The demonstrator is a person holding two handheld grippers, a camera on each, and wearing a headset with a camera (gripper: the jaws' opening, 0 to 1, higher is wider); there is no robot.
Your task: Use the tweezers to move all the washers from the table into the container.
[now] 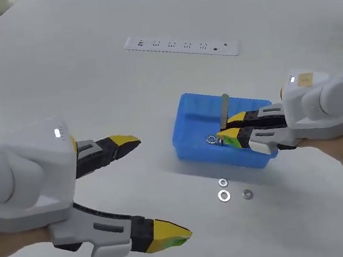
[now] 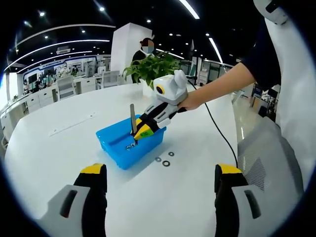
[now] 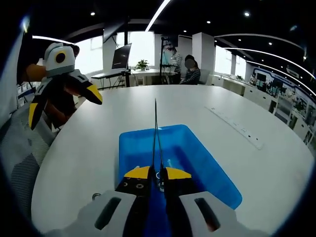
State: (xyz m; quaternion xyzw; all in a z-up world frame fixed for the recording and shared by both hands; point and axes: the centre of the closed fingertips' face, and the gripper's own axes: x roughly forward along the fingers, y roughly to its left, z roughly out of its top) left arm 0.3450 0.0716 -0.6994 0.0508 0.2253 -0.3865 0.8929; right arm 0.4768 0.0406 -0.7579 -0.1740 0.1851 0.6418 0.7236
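Observation:
A blue container [image 1: 195, 117] stands mid-table, also seen in the left gripper view [image 2: 116, 143] and the right gripper view [image 3: 197, 158]. My right gripper [image 1: 226, 130] hovers over the container, shut on grey tweezers [image 1: 224, 107] that point away from its jaws [image 3: 155, 128]. One washer [image 1: 211, 139] shows inside the container by the gripper's tips; I cannot tell whether anything holds it. Three washers [image 1: 223, 183] [image 1: 224, 195] [image 1: 247, 194] lie on the table in front of the container. My left gripper [image 1: 147, 189] stands wide open at the lower left, holding nothing [image 2: 160, 173].
A white power strip [image 1: 181, 46] lies on the far side of the white table [image 1: 94, 93]. A potted plant [image 2: 153, 66] stands beyond the table's far edge. A dark cable [image 2: 219, 133] trails from the right gripper across the table.

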